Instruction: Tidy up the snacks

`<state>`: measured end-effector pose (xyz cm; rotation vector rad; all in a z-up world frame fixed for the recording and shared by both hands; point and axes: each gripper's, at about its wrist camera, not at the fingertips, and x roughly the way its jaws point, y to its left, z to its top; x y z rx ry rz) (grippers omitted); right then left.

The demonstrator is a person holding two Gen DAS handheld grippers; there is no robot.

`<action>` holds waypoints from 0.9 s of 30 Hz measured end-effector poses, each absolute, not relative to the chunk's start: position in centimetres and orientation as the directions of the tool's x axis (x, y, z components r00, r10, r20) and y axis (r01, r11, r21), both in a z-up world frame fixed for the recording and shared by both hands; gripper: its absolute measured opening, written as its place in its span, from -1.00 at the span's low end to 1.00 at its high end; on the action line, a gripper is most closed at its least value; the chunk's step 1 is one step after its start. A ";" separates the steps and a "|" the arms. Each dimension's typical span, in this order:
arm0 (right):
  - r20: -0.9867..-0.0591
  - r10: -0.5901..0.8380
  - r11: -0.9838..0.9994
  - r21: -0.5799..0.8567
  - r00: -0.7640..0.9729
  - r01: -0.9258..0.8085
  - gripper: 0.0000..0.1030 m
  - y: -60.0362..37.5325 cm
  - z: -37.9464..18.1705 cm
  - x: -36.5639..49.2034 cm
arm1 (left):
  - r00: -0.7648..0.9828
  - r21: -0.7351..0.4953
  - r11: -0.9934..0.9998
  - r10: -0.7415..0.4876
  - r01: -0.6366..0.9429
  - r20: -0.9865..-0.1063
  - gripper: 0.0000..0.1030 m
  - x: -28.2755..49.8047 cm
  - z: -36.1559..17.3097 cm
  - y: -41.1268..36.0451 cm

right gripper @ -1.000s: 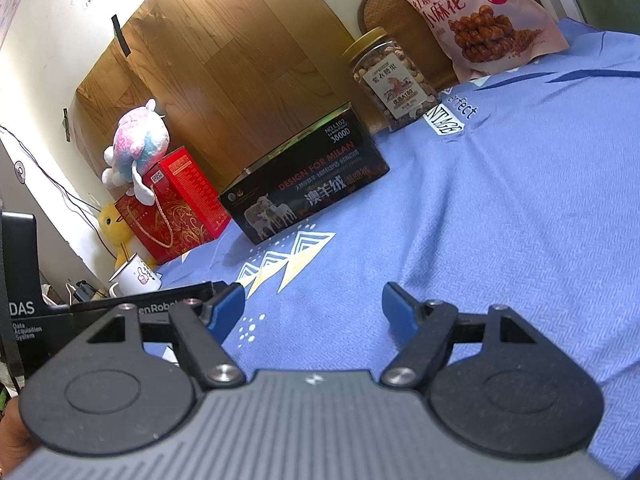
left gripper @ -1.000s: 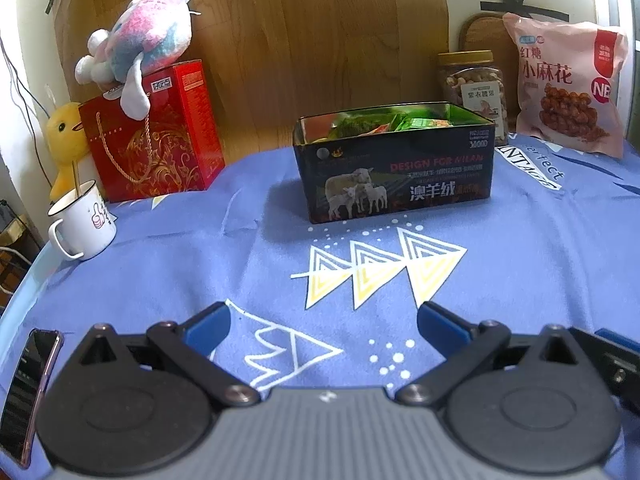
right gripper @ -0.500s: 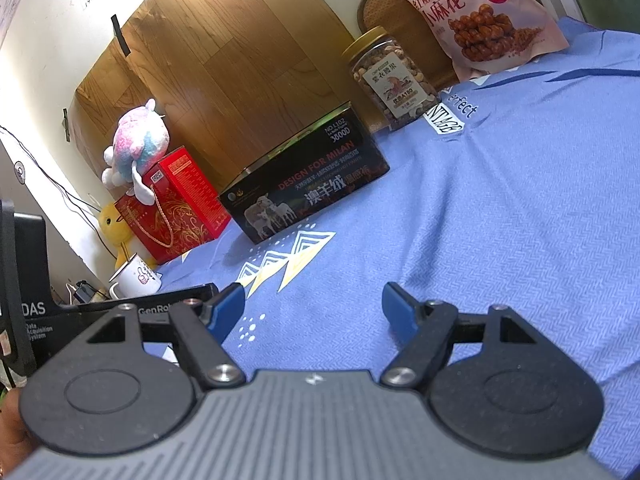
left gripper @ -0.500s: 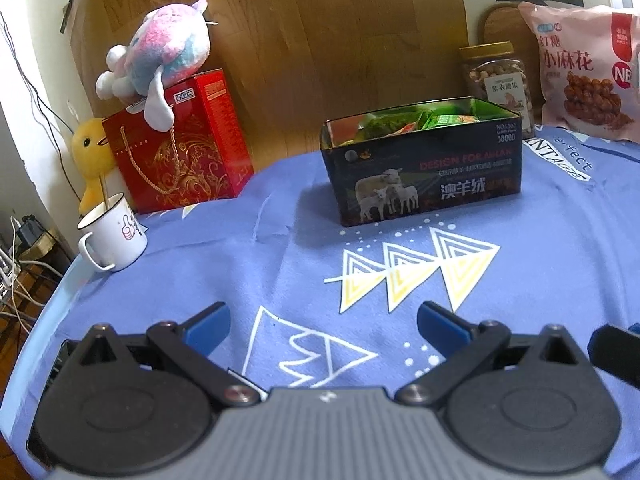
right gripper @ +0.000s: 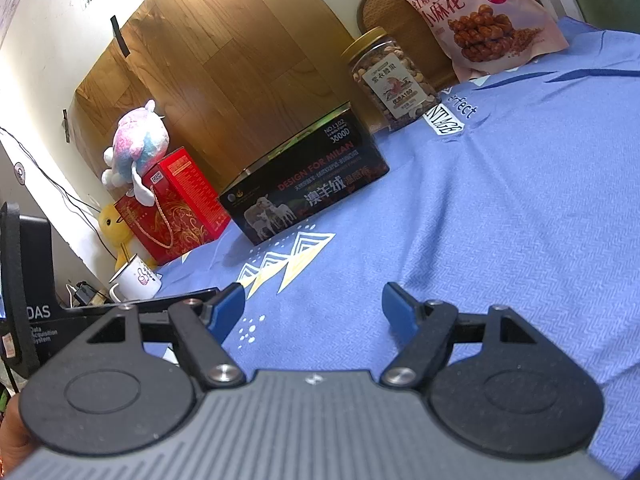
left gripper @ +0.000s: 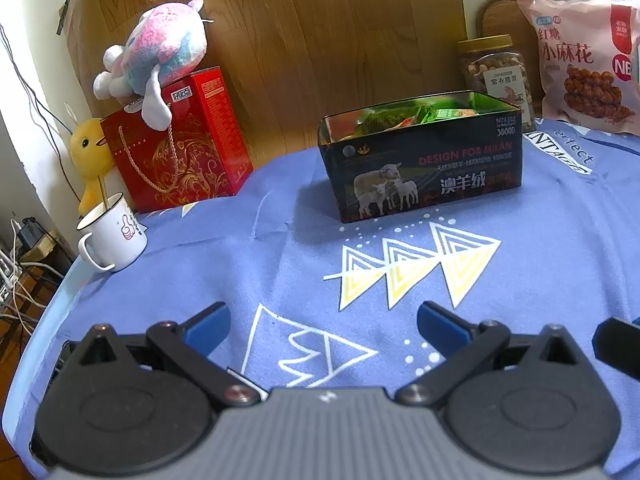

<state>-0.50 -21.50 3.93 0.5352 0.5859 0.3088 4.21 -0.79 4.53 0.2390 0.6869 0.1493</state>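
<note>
A dark open box with sheep printed on its side stands on the blue cloth, with green and orange snack packets inside it. Behind it are a jar of nuts and a pink snack bag leaning on the wall. My left gripper is open and empty, low over the cloth well in front of the box. My right gripper is also open and empty, further right and nearer the table's front.
A red gift box with a plush toy on top sits at the left, beside a yellow duck and a white mug. The table's left edge drops to cables. The other gripper's body shows at the left.
My left gripper has drawn back and turned left, so the box has shifted right in its view and the phone at lower left has gone out of sight. The right gripper has stayed still.
</note>
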 end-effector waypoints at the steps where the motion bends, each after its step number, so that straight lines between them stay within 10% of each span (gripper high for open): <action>1: -0.440 0.421 0.820 0.558 0.793 -0.126 0.51 -21.5 3.9 -0.5 | 0.764 0.268 0.962 0.216 -0.058 -0.608 1.00 4.2 4.5 -0.8; 27: -0.441 0.425 0.815 0.566 0.790 -0.123 0.51 -21.7 3.9 -0.4 | 0.776 0.329 0.941 0.266 -0.080 -0.571 1.00 4.0 4.4 -0.9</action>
